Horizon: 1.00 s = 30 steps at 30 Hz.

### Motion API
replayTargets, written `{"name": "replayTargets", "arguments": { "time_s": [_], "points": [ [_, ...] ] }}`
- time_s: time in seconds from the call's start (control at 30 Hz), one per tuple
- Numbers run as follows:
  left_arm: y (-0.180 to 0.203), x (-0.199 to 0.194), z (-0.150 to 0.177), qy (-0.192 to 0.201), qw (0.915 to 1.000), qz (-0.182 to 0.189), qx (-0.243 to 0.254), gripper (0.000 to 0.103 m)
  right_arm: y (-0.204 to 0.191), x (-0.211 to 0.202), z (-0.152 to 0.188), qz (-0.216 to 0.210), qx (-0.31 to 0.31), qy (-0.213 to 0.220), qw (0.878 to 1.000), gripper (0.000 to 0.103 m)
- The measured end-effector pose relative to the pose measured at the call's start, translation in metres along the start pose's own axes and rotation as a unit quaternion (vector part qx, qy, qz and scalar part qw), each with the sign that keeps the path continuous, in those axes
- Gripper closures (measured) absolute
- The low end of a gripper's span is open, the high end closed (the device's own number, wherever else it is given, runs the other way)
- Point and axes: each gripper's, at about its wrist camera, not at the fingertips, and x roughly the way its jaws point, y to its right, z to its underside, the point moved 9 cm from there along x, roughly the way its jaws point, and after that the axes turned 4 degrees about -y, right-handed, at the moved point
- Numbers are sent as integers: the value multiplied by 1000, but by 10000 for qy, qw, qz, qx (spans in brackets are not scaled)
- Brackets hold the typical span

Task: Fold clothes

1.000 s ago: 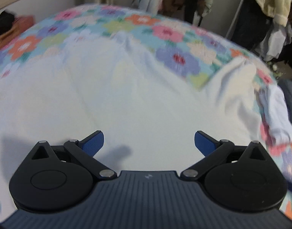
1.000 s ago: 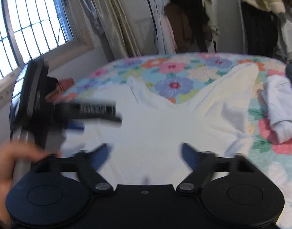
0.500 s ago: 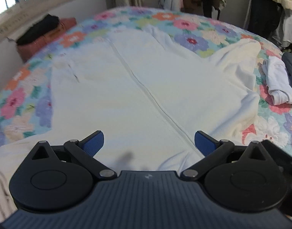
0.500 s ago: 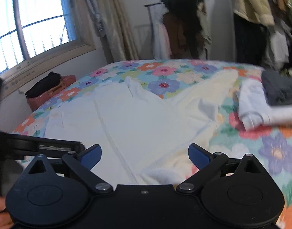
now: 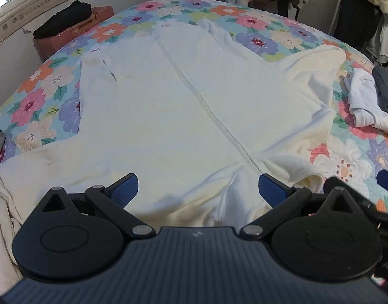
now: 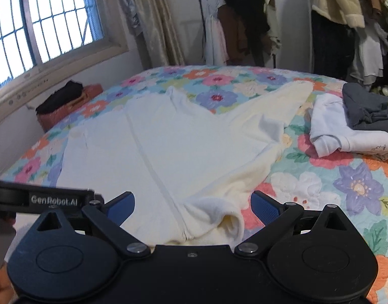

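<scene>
A cream zip-front fleece jacket (image 5: 183, 106) (image 6: 168, 149) lies spread flat on the flowered bedspread (image 5: 257, 40) (image 6: 346, 185), zipper running away from me, one sleeve stretched to the right (image 5: 318, 76) (image 6: 277, 103) and one to the near left (image 5: 29, 172). My left gripper (image 5: 197, 190) hovers open over the near end of the jacket, nothing between its blue pads. My right gripper (image 6: 192, 206) is open above the rumpled near right corner (image 6: 219, 223). The left gripper's body (image 6: 41, 198) shows at the left edge of the right wrist view.
A folded white garment (image 6: 346, 136) (image 5: 363, 103) with a grey one (image 6: 366, 109) on top lies on the bed's right side. A reddish box with black cloth (image 5: 72, 22) (image 6: 67, 101) stands by the window wall. Clothes racks (image 6: 244, 25) stand beyond the bed. Loose cream fabric (image 5: 1, 202) lies at near left.
Both grippers have pulled back and risen from the jacket, so the whole garment shows laid out now. Both stay open. The blur of a second ago is gone.
</scene>
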Motion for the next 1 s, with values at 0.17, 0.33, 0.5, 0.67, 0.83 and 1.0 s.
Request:
{"name": "replayTargets", "arguments": {
  "time_s": [0.17,0.33,0.5,0.67,0.83,1.0],
  "points": [
    [-3,13,3,-141,9999,-22,4,0,0,9,6,149,-66,-97,9998,3],
    [-5,18,3,-155,9998,-121,18,0,-1,16,7,128,-12,-123,9998,3],
    [-9,18,1,-109,9999,-113,-12,0,-4,18,10,110,-58,-143,9998,3],
    [-11,17,1,-90,9999,-59,4,0,-3,18,9,257,-129,-125,9995,3],
    [-11,17,0,-65,9999,-112,51,0,-3,17,8,272,-24,-17,9996,3],
    [-10,13,-3,29,9998,-206,5,0,-1,18,7,170,105,-4,9998,3]
  ]
}}
